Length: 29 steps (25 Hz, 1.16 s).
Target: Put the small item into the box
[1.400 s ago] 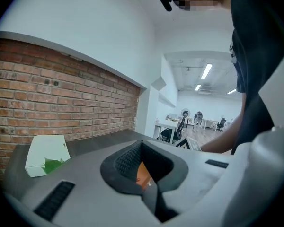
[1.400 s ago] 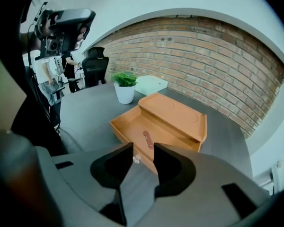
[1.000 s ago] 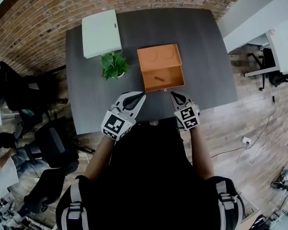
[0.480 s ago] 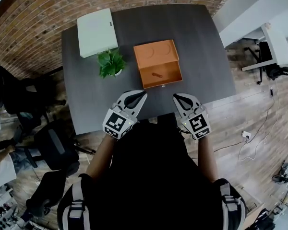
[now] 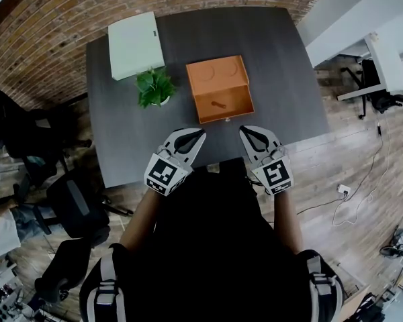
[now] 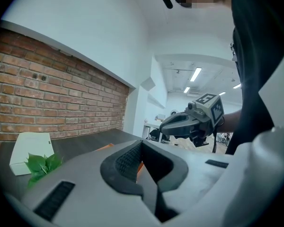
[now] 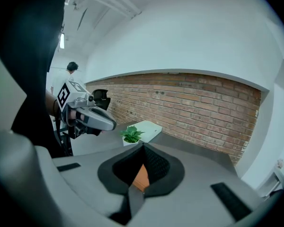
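An open orange box (image 5: pixel 218 89) stands mid-table with its lid laid back. A small dark item (image 5: pixel 219 104) lies inside its front half. My left gripper (image 5: pixel 201 133) and right gripper (image 5: pixel 242 131) hover side by side over the table's front edge, just short of the box. Both are shut with nothing between the jaws. In the left gripper view the jaw tips (image 6: pixel 141 144) meet, with a sliver of the orange box (image 6: pixel 139 168) behind them and the right gripper (image 6: pixel 180 122) beyond. In the right gripper view the jaws (image 7: pixel 143 146) are also shut, and the box (image 7: pixel 141 176) shows through them.
A small potted plant (image 5: pixel 156 88) stands left of the box and a white case (image 5: pixel 133 44) lies at the back left of the dark table (image 5: pixel 282 66). Office chairs (image 5: pixel 67 200) stand on the floor at left, and a white desk (image 5: pixel 389 52) at right.
The head view has shifted slightly. The right gripper has drawn back a little toward the person; the left gripper has hardly moved. The item stays in the box.
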Available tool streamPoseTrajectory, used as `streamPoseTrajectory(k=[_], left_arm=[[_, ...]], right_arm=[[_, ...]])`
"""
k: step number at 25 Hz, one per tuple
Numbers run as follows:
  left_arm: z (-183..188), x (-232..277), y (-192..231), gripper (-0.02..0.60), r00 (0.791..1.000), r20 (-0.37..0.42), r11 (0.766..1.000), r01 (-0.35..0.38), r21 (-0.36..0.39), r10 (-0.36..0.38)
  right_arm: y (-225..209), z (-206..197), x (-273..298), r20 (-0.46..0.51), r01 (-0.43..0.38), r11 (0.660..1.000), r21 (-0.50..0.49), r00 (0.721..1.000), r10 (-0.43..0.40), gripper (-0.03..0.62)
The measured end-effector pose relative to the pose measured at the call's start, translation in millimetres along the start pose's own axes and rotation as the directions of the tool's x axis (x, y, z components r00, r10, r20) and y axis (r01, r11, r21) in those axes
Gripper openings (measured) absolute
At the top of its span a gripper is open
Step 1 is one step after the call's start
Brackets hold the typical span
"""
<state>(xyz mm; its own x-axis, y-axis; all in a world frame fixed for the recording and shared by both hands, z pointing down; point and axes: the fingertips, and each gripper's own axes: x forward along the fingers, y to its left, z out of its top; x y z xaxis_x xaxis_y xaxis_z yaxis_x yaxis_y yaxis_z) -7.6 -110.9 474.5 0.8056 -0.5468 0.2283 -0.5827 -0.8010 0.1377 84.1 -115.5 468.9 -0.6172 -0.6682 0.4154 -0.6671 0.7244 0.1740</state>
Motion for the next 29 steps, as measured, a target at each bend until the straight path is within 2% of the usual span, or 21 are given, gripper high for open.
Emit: streamPoseTrajectory(k=[2,7,29], left_arm=[[1,0,0,0.022,1.0,0.001,1.0,0.002,0.004,-0.002],[2,2,1,0.023,1.0,0.002,1.0,0.009,0.01,-0.009],[6,7,3,0.023,1.0,0.005,1.0,0.014,0.016,-0.014]], right_arm=[[3,-1,1,-0.018,-0.003,1.0,0.004,1.0,0.003,0.025],[4,0,6,-0.047,-0.025,0.998,-0.061,0.999,0.022,0.025],[3,-7,12,-0.071,-0.068,0.998,-0.014,0.995,0.067,0.025]])
